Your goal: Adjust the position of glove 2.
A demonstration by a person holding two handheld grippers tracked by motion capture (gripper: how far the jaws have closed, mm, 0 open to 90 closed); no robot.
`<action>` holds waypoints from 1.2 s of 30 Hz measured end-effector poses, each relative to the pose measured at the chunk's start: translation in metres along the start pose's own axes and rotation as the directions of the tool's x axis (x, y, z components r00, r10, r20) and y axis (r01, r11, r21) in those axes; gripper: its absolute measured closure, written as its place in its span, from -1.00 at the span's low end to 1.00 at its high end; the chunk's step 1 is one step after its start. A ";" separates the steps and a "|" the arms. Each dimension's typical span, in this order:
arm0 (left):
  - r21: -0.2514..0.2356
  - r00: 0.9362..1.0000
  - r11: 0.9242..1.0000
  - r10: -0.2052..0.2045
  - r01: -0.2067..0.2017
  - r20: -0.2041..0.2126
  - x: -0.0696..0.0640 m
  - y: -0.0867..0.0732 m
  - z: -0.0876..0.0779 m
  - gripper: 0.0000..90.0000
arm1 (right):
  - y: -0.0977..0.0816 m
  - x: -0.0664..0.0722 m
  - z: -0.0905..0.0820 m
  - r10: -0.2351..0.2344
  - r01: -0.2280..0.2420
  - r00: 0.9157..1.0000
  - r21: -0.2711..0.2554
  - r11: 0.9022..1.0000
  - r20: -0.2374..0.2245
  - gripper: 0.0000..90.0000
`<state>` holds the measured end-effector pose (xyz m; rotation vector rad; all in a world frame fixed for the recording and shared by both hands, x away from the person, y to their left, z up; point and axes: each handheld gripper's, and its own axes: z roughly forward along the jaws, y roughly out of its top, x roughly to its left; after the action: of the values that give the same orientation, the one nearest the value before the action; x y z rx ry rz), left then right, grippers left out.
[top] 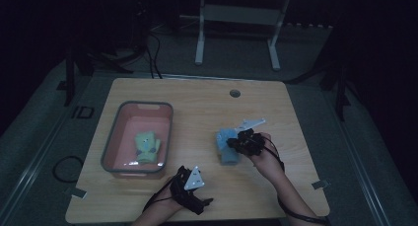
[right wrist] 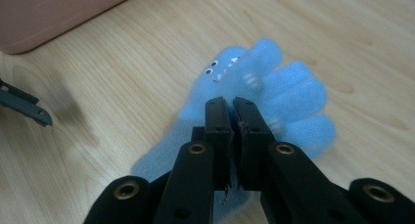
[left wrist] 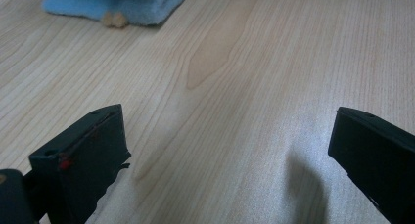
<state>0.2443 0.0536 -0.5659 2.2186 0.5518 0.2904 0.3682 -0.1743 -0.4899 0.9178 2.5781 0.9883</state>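
A fluffy blue glove (top: 226, 148) with small eyes and teeth lies mid-table, right of a pink bin (top: 143, 105). My right gripper (top: 231, 143) comes at it from the right. In the right gripper view its jaws (right wrist: 234, 104) stand together, pinching the blue glove (right wrist: 293, 92) near its palm. A green glove (top: 147, 146) lies inside the bin. My left gripper (top: 199, 186) rests low near the front edge, its jaws (left wrist: 227, 121) wide apart over bare wood. The blue glove (left wrist: 122, 4) lies far ahead of it.
The bin's pink wall (right wrist: 49, 13) lies close beyond the right gripper. A round cable hole (top: 235, 93) sits near the table's far edge. A white stand (top: 199, 38) and cables are on the floor behind the table.
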 end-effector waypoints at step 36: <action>-0.045 0.999 0.998 -0.037 0.037 0.004 0.002 0.027 -0.010 -0.86 | -0.020 -0.016 0.007 -0.044 0.044 0.996 -0.002 0.999 -0.084 -0.73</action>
<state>0.2505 0.0459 -0.5388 2.1624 0.5786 0.2774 0.3741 -0.1923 -0.5080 0.8321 2.6547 1.0361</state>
